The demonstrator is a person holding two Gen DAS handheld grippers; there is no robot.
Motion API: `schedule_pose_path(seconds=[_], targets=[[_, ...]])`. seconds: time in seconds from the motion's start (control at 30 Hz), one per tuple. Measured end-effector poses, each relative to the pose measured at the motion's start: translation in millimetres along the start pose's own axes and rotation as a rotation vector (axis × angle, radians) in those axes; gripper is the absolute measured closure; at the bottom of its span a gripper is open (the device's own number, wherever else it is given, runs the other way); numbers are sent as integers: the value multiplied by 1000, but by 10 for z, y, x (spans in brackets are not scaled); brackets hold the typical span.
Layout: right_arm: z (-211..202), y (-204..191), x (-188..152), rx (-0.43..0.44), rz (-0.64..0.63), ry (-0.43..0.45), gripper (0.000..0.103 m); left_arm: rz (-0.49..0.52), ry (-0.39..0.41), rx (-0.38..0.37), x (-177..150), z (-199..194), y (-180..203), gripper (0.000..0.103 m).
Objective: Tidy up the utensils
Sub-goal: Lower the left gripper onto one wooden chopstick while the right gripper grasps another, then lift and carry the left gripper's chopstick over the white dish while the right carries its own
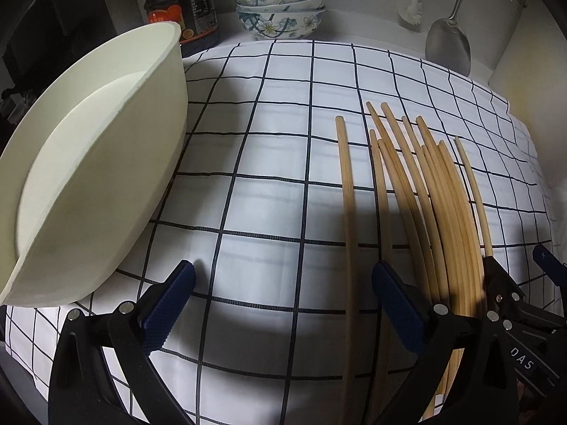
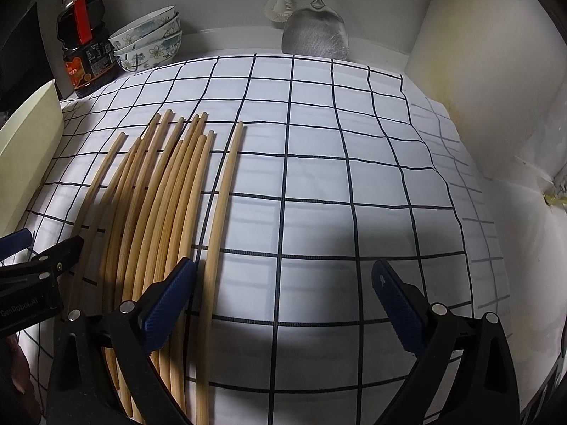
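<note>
Across the worktop I see a white cloth with a dark grid (image 2: 319,177), covering most of the surface in both views. At its left edge a cream tub (image 1: 92,177) lies tipped toward the cloth, its rim just beside my left gripper's outer finger; I see nothing inside it. Behind it, against the back wall, stands a dark sauce bottle (image 1: 184,7) with a red handle, and beside that a stack of floral bowls (image 1: 280,3). A metal spatula (image 2: 313,35) and a white brush (image 2: 280,3) hang on the wall further right.

Chopsticks (image 2: 170,194): a loose fan of bamboo sticks flat on the cloth, roughly parallel, tips pointing to the back wall. They overlap near the camera end, so I do not count them.

Left gripper (image 1: 283,283): fingers spread wide, nothing between the pads but bare cloth and one outlying stick. Its right finger (image 1: 397,301) sits over the left part of the bundle; most sticks lie to the right of it, outside the gap.

Right gripper (image 2: 283,283): fingers also wide apart, holding nothing. Its left finger (image 2: 170,297) sits over the bundle's right part; the rightmost stick passes just inside that finger, the others lie outside, to the left. The two grippers are close, side by side; whether either finger touches a stick I cannot tell.
</note>
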State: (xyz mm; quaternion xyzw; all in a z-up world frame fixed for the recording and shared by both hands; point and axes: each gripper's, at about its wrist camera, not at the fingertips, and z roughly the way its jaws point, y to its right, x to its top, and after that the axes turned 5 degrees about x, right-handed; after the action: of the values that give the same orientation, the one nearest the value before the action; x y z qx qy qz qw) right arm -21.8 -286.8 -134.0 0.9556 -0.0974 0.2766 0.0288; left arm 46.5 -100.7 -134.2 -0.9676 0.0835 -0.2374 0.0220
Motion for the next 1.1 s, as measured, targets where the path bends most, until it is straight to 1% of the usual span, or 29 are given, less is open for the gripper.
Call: schedule_pose_path(seconds=[0.1, 0.13, 0.17, 0.2, 0.27, 0.3, 0.33, 0.37, 0.4, 0.43, 0.47, 0.53, 0.67, 0.8, 1.0, 1.1], targets=[[0, 0, 1, 14, -16, 4, 10, 3, 11, 8, -19, -12, 15, 6], [-10, -7, -3, 23, -21, 7, 16, 1, 10, 1, -19, -15, 14, 8], [-21, -18, -7, 38, -25, 8, 23, -1, 14, -1, -22, -28, 14, 14], [-36, -34, -15, 56, -29, 7, 27, 3, 19, -5, -45, -57, 13, 18], [-61, -79, -33, 87, -39, 9, 48, 29, 27, -20, -40, -103, 49, 40], [-72, -106, -38, 98, -46, 11, 52, 46, 26, -28, -32, -124, 83, 46], [-84, -142, -41, 102, -58, 13, 61, 57, 25, -35, -36, -140, 97, 57], [-92, -175, -43, 108, -67, 14, 69, 66, 23, -45, -36, -155, 118, 70], [-98, -212, -42, 115, -75, 13, 74, 77, 24, -49, -44, -168, 139, 77], [-102, -241, -44, 115, -82, 12, 87, 86, 24, -54, -45, -175, 159, 88], [-104, -264, -43, 109, -88, 13, 95, 98, 22, -64, -49, -181, 180, 96], [-106, -286, -37, 104, -84, 12, 96, 114, 17, -65, -37, -180, 196, 96], [-114, -231, -20, 138, -44, -4, 97, 92, -9, -101, -17, -176, 121, 96], [-188, -120, 0, 179, 21, -8, 97, 103, -4, -133, -18, -281, 98, 96], [-451, -105, 108, 198, 54, 34, 97, 101, 28, -194, 101, -545, 45, 96], [-627, -159, 202, 204, 53, 65, 97, 85, 46, -230, 207, -715, -58, 96]])
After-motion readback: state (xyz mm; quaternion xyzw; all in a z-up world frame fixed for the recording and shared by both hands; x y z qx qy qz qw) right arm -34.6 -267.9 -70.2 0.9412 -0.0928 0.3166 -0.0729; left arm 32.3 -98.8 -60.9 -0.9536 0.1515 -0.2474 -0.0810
